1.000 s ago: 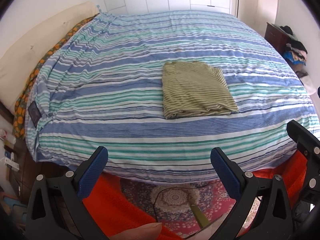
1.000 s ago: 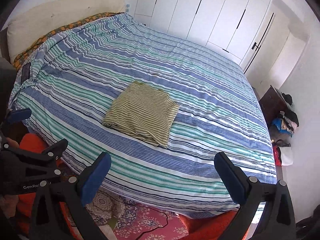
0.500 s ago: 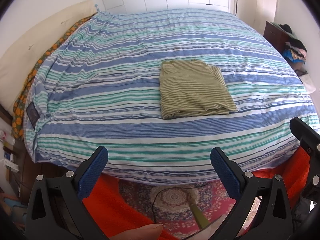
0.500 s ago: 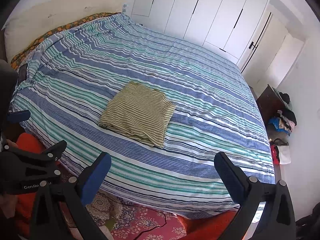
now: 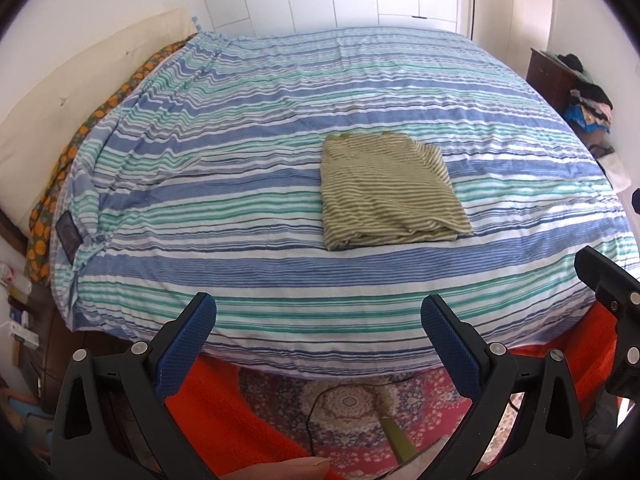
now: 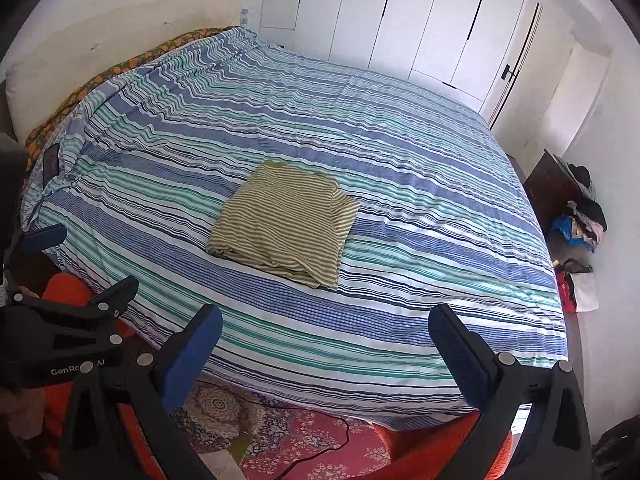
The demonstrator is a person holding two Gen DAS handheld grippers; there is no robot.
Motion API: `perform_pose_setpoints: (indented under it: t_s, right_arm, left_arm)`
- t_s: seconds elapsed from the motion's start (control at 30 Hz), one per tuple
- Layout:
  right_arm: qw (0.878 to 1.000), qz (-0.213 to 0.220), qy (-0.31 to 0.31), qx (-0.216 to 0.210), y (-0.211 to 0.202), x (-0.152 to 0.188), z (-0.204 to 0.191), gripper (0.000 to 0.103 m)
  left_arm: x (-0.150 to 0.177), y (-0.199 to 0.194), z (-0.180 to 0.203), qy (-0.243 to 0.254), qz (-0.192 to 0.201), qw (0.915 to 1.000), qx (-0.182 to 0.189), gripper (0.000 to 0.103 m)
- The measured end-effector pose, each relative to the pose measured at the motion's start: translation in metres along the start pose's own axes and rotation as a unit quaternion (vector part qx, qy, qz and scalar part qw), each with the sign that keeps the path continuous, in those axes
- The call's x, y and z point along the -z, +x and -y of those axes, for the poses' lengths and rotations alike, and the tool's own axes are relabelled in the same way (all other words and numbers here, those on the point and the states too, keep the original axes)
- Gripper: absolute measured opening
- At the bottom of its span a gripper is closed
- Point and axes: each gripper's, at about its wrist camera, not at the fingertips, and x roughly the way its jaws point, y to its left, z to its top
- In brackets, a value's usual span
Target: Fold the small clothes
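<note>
My left gripper (image 5: 318, 316) and right gripper (image 6: 325, 326) both stand with jaws apart, holding nothing. The folded olive-striped cotton garment (image 5: 386, 190) lies flat mid-bed on the blue-and-green striped duvet (image 5: 240, 184), well beyond both.

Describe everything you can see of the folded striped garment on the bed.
The striped garment is a soft, knit-looking piece in olive green with thin pale stripes. It is folded into a roughly square, layered packet, with stacked folded edges showing along its near side. It lies flat near the middle of the striped bedspread, which is all that touches it. The left gripper and right gripper are open, held back at the bed's near edge.
</note>
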Motion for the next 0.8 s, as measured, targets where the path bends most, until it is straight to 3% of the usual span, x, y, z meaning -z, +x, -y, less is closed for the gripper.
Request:
perform_pose_setpoints:
  t_s: [0.8]
  right_arm:
    - [1.0, -0.009, -0.006, 0.002, 0.0061, -0.0015, -0.005, 0.102]
  left_arm:
    - [0.0019, 0.0024, -0.0019, -0.007, 0.003, 0.9999, 0.013, 0.102]
